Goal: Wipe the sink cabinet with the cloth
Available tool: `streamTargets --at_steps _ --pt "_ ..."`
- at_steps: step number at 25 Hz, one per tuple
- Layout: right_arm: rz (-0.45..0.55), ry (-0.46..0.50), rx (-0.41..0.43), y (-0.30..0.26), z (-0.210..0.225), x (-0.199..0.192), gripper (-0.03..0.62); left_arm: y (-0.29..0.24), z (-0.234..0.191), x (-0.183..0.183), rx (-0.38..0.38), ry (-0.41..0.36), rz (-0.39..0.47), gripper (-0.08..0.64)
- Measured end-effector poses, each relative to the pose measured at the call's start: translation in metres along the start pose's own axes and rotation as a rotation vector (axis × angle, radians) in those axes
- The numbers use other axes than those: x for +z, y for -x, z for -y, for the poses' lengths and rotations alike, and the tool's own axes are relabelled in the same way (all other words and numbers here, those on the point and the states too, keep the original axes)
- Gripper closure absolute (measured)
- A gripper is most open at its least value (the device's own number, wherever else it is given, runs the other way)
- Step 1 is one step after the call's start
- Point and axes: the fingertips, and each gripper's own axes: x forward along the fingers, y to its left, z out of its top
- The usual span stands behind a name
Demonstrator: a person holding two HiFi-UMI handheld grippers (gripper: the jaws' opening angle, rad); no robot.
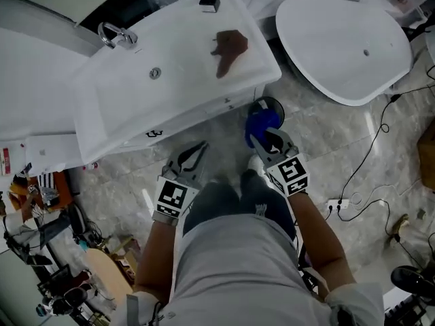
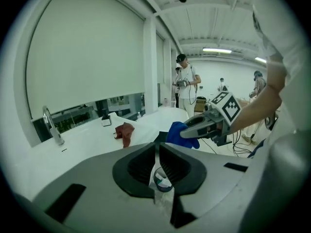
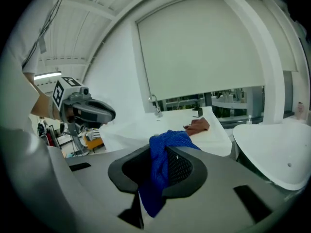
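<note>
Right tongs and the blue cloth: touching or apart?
Touching. The right gripper view shows the right tongs shut on the blue cloth, which bunches up past their tips.

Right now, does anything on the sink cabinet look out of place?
A crumpled brown cloth lies loose on the white top of the sink cabinet, right of the basin. The blue cloth is clamped in the right gripper.

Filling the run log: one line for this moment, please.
right claw shut on blue cloth | left claw shut | brown cloth lying on sink cabinet
</note>
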Motion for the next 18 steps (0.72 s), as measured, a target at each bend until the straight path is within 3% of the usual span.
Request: streamTargets --at_steps 3,10,13,18 --pt "-0.040 -0.048 -0.028 -0.015 0.023 -0.029 0.520 -0.021 -0.005 -0.015 -0.015 -0.037 -0.058 0.548" --pt "-0.110 -0.114 -0.070 -0.069 0.060 -0.087 0.520 -0.076 -0.036 -0.061 -0.040 -0.226 -0.220 0.545" --pt "-0.107 -0.131 -0.081 -0.097 0.068 -0.106 0.520 -0.101 -0.050 -0.073 -0.072 -0.305 -0.275 0.451" --pt "-0.125 -0.196 -0.140 -0.135 0.078 -0.137 0.519 -0.137 -0.071 -0.099 -0.143 -0.455 -0.357 0.433"
